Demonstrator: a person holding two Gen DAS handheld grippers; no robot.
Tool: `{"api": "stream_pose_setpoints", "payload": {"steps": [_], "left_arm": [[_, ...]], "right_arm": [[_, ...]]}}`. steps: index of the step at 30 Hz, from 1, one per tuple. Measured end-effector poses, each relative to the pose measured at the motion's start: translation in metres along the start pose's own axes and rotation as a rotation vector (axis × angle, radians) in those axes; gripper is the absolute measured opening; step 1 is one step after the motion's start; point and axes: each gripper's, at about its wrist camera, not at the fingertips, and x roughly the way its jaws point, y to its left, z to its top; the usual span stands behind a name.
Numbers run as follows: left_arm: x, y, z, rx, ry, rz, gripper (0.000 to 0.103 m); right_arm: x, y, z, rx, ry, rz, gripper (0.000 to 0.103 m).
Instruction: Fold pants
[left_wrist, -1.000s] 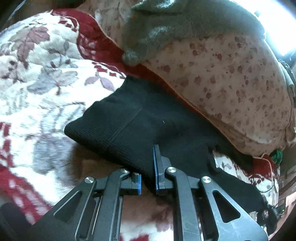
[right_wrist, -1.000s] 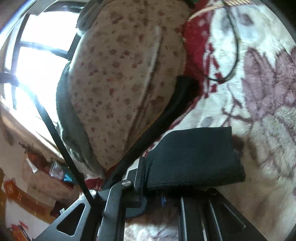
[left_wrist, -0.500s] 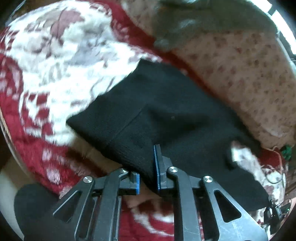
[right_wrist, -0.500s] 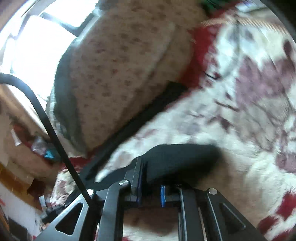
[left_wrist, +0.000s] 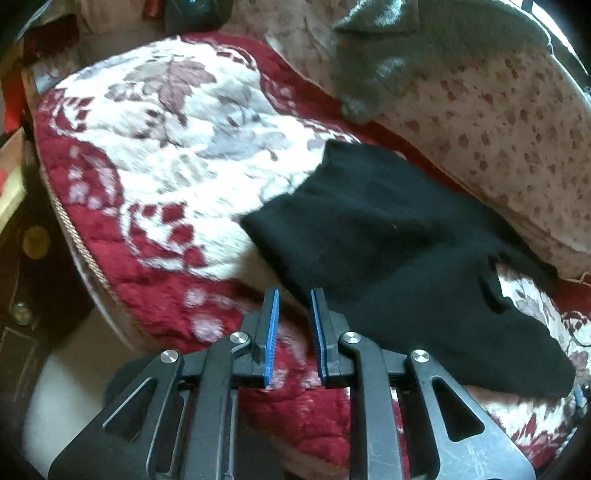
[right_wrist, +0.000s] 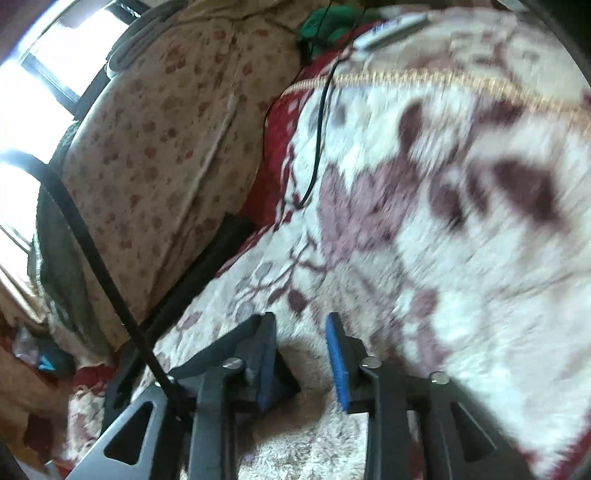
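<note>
The black pants (left_wrist: 391, 240) lie folded on the red and white floral blanket (left_wrist: 155, 173), against a spotted cushion. My left gripper (left_wrist: 293, 295) is open and empty, just off the pants' near edge. In the right wrist view my right gripper (right_wrist: 301, 321) is open and empty above the blanket (right_wrist: 443, 240). Only a thin black strip of the pants (right_wrist: 207, 266) shows there, along the cushion's foot, left of the gripper.
A spotted cushion (left_wrist: 498, 118) with a grey cloth (left_wrist: 388, 55) on it bounds the far side. The blanket's edge (left_wrist: 77, 243) drops off at the left. A black cable (right_wrist: 317, 129) lies on the blanket near green cloth (right_wrist: 332, 26).
Both grippers have let go of the pants and opened. The pants now lie flat on the blanket. Both grippers have drawn back from the pants.
</note>
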Motion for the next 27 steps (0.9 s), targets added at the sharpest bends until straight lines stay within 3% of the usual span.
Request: {"api": "stream_pose_setpoints", "payload": {"steps": [4, 8, 17, 27], "left_arm": [[-0.010, 0.007, 0.007, -0.034, -0.007, -0.039, 0.016], [-0.012, -0.005, 0.014, -0.040, 0.000, -0.088, 0.016], [0.004, -0.072, 0.028, 0.052, 0.041, -0.223, 0.016], [0.043, -0.148, 0.037, 0.171, 0.119, -0.296, 0.016]], "right_arm": [[-0.022, 0.019, 0.012, -0.054, -0.069, 0.009, 0.032], [-0.026, 0.043, 0.014, -0.099, -0.058, 0.092, 0.034], [0.025, 0.097, -0.004, -0.168, 0.092, 0.245, 0.037], [0.078, 0.130, -0.003, -0.233, 0.200, 0.261, 0.044]]}}
